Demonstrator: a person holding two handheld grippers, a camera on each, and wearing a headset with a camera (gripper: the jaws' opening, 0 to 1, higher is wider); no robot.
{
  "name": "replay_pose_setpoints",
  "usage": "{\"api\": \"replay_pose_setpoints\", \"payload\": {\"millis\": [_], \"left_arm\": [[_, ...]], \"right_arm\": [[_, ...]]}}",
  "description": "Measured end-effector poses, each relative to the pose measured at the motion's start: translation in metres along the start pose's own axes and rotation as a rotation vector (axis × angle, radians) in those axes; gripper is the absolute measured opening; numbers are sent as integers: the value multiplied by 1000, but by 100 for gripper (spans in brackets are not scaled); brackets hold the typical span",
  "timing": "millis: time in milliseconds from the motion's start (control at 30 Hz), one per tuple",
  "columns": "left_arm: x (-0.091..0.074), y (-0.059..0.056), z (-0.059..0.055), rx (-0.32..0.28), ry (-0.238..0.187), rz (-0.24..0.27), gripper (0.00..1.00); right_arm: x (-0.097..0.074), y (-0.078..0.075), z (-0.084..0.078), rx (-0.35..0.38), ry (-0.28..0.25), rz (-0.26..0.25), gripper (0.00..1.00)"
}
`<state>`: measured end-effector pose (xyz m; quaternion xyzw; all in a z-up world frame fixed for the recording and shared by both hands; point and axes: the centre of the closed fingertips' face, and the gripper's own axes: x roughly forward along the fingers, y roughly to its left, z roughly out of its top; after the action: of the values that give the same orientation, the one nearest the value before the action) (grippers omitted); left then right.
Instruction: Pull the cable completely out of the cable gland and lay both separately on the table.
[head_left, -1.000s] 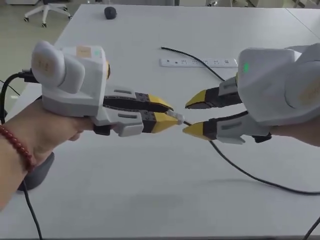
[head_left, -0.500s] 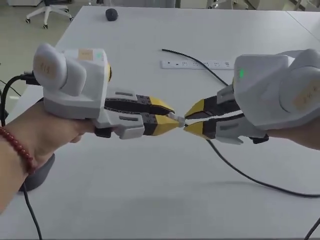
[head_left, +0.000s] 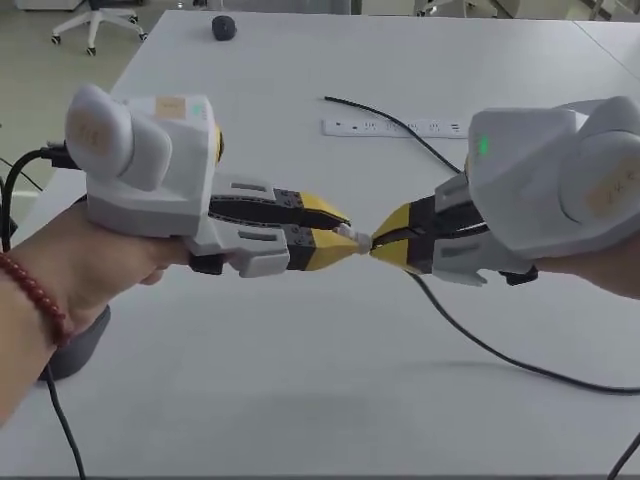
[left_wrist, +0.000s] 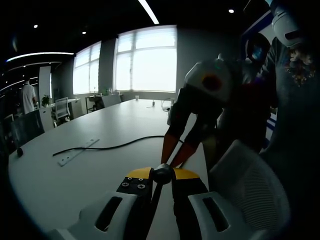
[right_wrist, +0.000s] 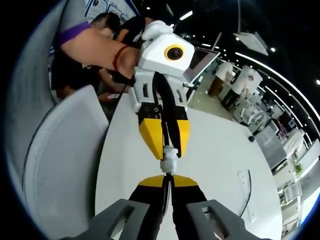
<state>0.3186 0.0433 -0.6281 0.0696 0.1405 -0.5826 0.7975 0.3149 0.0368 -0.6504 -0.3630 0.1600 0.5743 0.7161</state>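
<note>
Left gripper (head_left: 340, 236), held in the person's left hand (head_left: 70, 268), is pinching the white cable gland (head_left: 352, 238) between its yellow tips, in the air above the white table (head_left: 300, 390). Right gripper (head_left: 382, 244) is meeting it tip to tip, with its jaws pressed together on the black cable (head_left: 480, 346) just where the cable is leaving the gland.

In the right gripper view, the gland is projecting from the left gripper's tips toward the camera. The cable is passing straight down between that view's own closed jaws.

In the left gripper view, the gland is appearing as a dark round end between the two yellow tips, probably because it is lit from behind by the windows. The right gripper is touching it or sitting just beside it.

Behind the right gripper, the cable is dropping to the table and running off toward the right edge of the head view. A farther length is lying across a white power strip (head_left: 350, 127). A dark round object (head_left: 222, 26) is resting at the table's far end.
</note>
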Motion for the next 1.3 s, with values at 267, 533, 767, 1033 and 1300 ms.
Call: {"api": "replay_pose_setpoints", "payload": {"millis": [267, 533, 767, 1033, 1300], "left_arm": [[-1, 1, 0, 0, -2, 2, 15], [0, 2, 2, -2, -7, 4, 15], [-2, 4, 2, -2, -7, 13, 15], [-4, 8, 2, -3, -8, 27, 16], [-2, 15, -6, -10, 5, 41, 16]], "right_arm": [[-2, -2, -7, 5, 20, -6, 0], [-6, -4, -11, 14, 29, -18, 0], [-8, -6, -19, 28, 46, -23, 0], [-14, -19, -48, 78, 80, -44, 0], [-15, -24, -75, 126, 118, -59, 0]]}}
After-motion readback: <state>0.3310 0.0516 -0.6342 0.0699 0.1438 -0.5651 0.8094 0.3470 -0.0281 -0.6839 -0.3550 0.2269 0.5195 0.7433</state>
